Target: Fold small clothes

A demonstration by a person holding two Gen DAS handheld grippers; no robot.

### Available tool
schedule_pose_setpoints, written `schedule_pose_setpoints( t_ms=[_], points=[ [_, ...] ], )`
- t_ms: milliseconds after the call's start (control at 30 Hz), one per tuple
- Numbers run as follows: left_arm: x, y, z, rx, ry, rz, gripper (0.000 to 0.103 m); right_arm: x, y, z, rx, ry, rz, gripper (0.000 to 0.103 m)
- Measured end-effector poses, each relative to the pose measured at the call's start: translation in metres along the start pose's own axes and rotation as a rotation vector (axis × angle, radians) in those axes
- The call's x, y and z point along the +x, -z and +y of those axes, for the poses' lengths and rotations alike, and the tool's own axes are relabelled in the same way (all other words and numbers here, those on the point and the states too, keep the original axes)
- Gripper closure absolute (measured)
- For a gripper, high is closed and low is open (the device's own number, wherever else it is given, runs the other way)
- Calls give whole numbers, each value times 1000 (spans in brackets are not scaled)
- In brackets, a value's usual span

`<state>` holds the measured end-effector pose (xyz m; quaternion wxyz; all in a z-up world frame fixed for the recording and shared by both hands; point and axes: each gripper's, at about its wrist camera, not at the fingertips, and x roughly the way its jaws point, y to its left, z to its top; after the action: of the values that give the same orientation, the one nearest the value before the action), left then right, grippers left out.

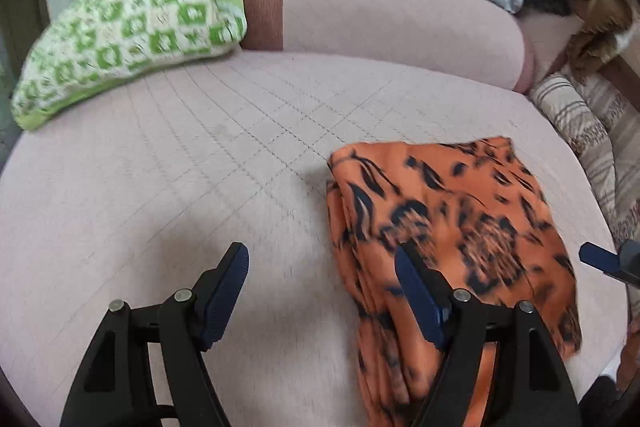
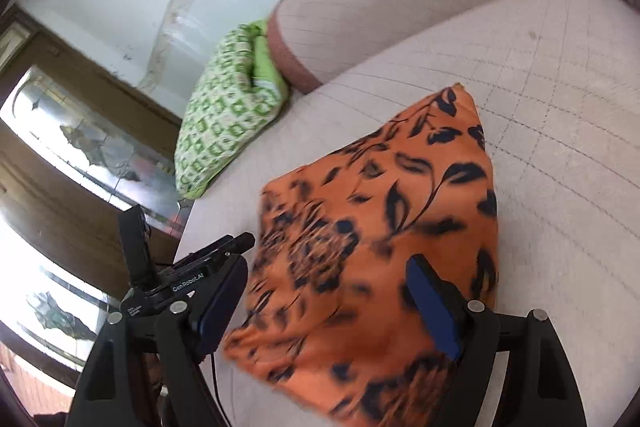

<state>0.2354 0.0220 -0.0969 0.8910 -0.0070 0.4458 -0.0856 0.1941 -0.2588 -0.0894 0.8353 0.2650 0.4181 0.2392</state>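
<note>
The cloth [image 1: 452, 227], orange with a dark leaf print, lies folded on the pale pink quilted seat [image 1: 160, 187] of a sofa. In the left wrist view it sits to the right of centre; in the right wrist view it fills the middle [image 2: 380, 227].

The left gripper [image 1: 322, 287] hangs above the seat with its jaws wide. Bare seat shows between the blue pads. One finger [image 1: 416, 291] overlaps the cloth's left edge in the picture; whether it touches cannot be told. Nothing is gripped.

The right gripper [image 2: 328, 301] hangs over the cloth, jaws wide. The cloth shows between the pads, which do not press on it. Its fingertip also shows at the right edge of the left wrist view.

A green checked cushion [image 1: 128, 27] rests against the backrest [image 1: 400, 19], well apart from the cloth.
</note>
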Motion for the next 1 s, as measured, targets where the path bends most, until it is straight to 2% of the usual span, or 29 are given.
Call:
schedule_pose_setpoints(
  t_ms=[100,200,267,367,433,567,700,833,933,1000],
  points=[
    [-40,21,-11,7,-31,-51,26,-22,32,24,-46,43,-14,19],
    [-80,46,-21,8,-52,-85,20,-40,73,46,-103,197,-38,15],
    [-102,64,-28,11,-63,-105,20,-43,97,58,-152,304,-20,12],
    [-130,84,-39,22,-82,-121,19,-48,121,70,-191,420,7,12],
    [-144,93,-41,28,-98,-134,19,-54,132,73,-183,477,-5,12],
    [-168,103,-40,23,-136,-171,17,-72,138,86,-192,554,-67,11],
    [-183,107,-35,-24,-133,-191,17,-91,134,108,-247,599,-117,2],
    [-196,112,-41,-28,-132,-208,17,-102,132,124,-291,631,-167,1],
    [-206,116,-51,-6,-152,-229,13,-99,132,124,-312,667,-155,1],
    [-209,117,-58,-7,-162,-238,8,-97,131,120,-303,678,-141,1]
  ],
)
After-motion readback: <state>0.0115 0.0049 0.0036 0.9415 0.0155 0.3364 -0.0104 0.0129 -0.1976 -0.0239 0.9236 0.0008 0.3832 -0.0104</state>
